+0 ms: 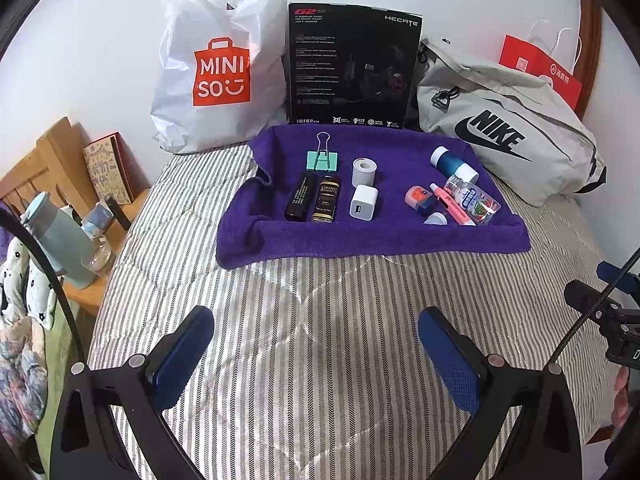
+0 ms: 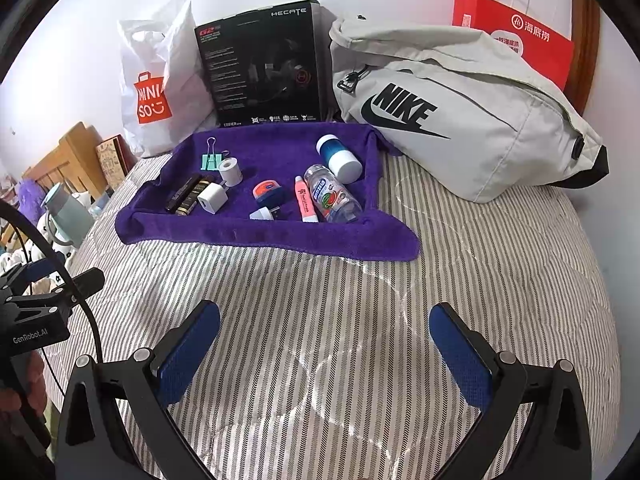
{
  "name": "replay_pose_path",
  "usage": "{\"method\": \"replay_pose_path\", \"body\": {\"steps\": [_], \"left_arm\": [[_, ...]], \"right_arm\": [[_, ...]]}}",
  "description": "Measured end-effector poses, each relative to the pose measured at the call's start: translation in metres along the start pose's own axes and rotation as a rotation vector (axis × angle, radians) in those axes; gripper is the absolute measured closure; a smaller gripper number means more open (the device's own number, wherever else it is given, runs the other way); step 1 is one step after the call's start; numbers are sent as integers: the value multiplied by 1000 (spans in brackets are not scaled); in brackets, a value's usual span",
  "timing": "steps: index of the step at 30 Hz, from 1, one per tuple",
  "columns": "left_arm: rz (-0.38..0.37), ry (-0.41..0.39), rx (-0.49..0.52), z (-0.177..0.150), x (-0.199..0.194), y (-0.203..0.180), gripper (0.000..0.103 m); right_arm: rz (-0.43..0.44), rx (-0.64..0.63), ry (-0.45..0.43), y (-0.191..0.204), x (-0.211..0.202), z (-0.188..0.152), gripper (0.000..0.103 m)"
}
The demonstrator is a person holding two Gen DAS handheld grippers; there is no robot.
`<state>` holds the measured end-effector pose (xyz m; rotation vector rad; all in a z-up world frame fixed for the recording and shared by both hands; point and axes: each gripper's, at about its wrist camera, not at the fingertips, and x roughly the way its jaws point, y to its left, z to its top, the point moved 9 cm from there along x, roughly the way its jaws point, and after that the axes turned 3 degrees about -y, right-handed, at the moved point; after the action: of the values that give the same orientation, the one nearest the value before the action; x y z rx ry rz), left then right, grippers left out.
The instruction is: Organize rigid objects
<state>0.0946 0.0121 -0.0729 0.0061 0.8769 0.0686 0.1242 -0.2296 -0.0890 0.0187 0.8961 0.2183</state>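
Note:
A purple towel (image 1: 372, 236) (image 2: 224, 236) lies on the striped bed with small items on it. On its left are a mint binder clip (image 1: 322, 160), a black tube (image 1: 300, 196), a dark "Grand Reserve" bottle (image 1: 326, 199), a white tape roll (image 1: 364, 173) and a white charger cube (image 1: 363, 203) (image 2: 213, 197). On its right lie a blue-and-white bottle (image 1: 454, 165) (image 2: 339, 158), a clear bottle (image 1: 472, 199) (image 2: 332, 194), a pink tube (image 1: 450, 205) (image 2: 305, 200) and an orange-lidded tin (image 1: 418, 197) (image 2: 269, 193). My left gripper (image 1: 316, 344) and right gripper (image 2: 324, 344) hover open over the bedding, well short of the towel.
Behind the towel stand a white Miniso bag (image 1: 220, 64), a black headset box (image 1: 352, 68), a grey Nike bag (image 1: 504, 136) (image 2: 460, 116) and a red paper bag (image 2: 516, 40). A wooden bedside table (image 1: 92, 296) with a teal flask (image 1: 60, 236) is on the left.

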Motion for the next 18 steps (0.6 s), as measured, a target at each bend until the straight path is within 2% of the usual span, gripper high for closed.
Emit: {"method": "replay_pose_path", "body": {"steps": [18], "left_arm": [[4, -2, 6, 3, 0, 1, 0]], "right_arm": [[-4, -4, 0, -2, -2, 0, 0]]}}
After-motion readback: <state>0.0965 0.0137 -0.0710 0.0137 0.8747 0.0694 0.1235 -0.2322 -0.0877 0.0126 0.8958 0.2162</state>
